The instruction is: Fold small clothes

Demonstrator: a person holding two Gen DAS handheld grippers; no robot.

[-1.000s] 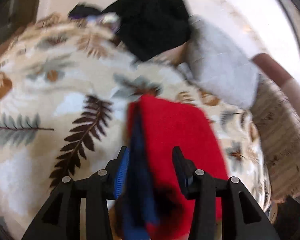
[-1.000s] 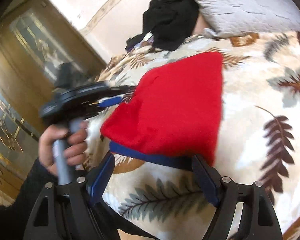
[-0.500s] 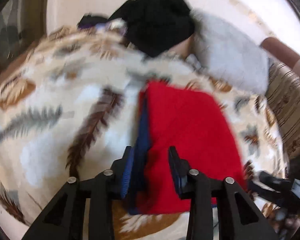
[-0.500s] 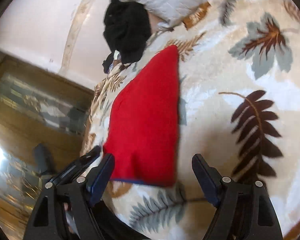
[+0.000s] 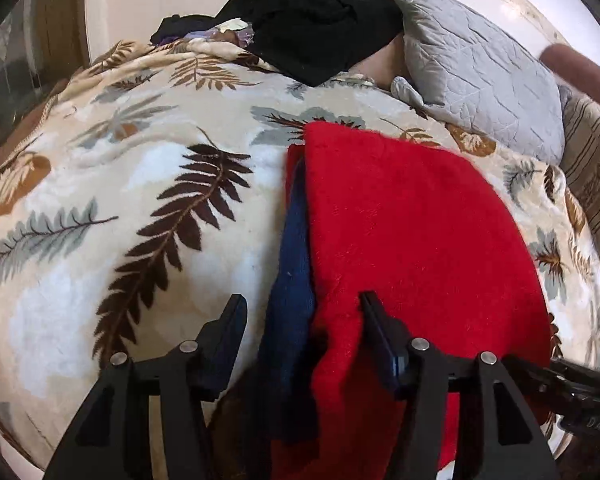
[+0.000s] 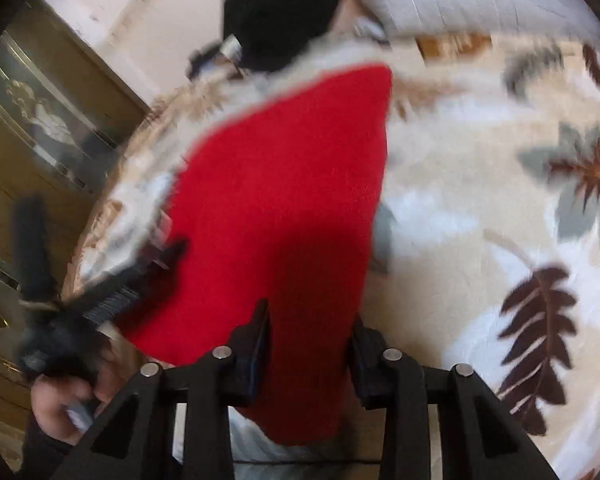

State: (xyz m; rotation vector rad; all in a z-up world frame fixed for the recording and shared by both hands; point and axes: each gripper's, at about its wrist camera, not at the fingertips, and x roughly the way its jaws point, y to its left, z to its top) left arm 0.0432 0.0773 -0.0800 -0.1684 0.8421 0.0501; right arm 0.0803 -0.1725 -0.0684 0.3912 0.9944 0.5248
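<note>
A red garment [image 5: 412, 232] with a dark blue band [image 5: 292, 304] along its left edge lies folded on a leaf-patterned blanket [image 5: 132, 184]. My left gripper [image 5: 302, 312] is open, its jaws straddling the blue band and the red near edge. In the right wrist view the red garment [image 6: 284, 200] fills the middle. My right gripper [image 6: 308, 324] has its jaws partly closed around the garment's near corner, with a gap still showing. The left gripper [image 6: 140, 276] shows blurred at the garment's left edge.
A black garment pile [image 5: 316, 16] and a grey quilted pillow [image 5: 480, 68] lie at the far end of the bed. A striped cushion [image 5: 596, 168] is at the right. A gilded wooden cabinet [image 6: 32, 120] stands beyond the bed's left edge.
My left gripper has opened wider around the blue band. My right gripper has moved in over the garment's near corner and its jaws have narrowed.
</note>
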